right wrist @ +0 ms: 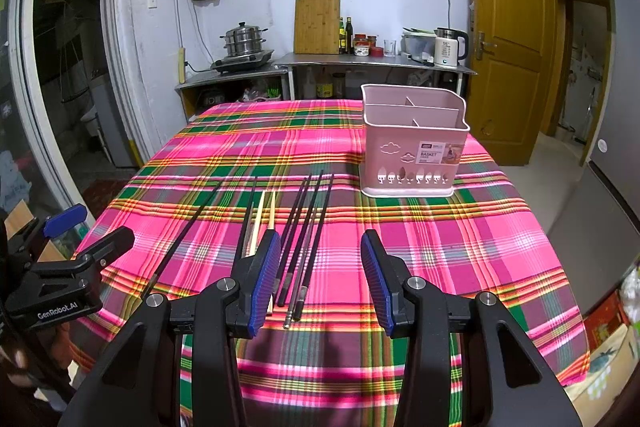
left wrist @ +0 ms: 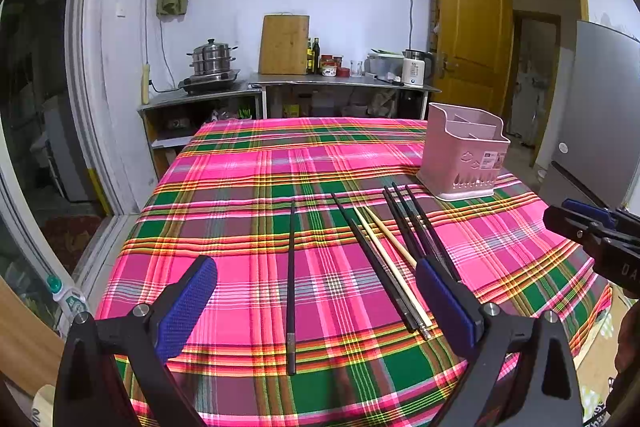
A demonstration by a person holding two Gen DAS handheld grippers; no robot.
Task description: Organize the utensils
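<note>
Both grippers, left [left wrist: 316,301] and right [right wrist: 320,281], hang spread wide, holding nothing. The chopsticks [right wrist: 304,227] lie loose on the cloth [right wrist: 440,247], near the empty pink basket [right wrist: 414,143]. They are thin and close together, so a pinch might slip or grab two.

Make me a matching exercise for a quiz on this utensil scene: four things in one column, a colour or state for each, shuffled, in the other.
1. utensil basket
2. lone chopstick
3. pale chopsticks
4. left gripper

a. open, holding nothing
b. light wood, lying among black ones
c. pink, standing empty
d. black, lying apart at the left

Pairs: 1-c, 2-d, 3-b, 4-a
</note>
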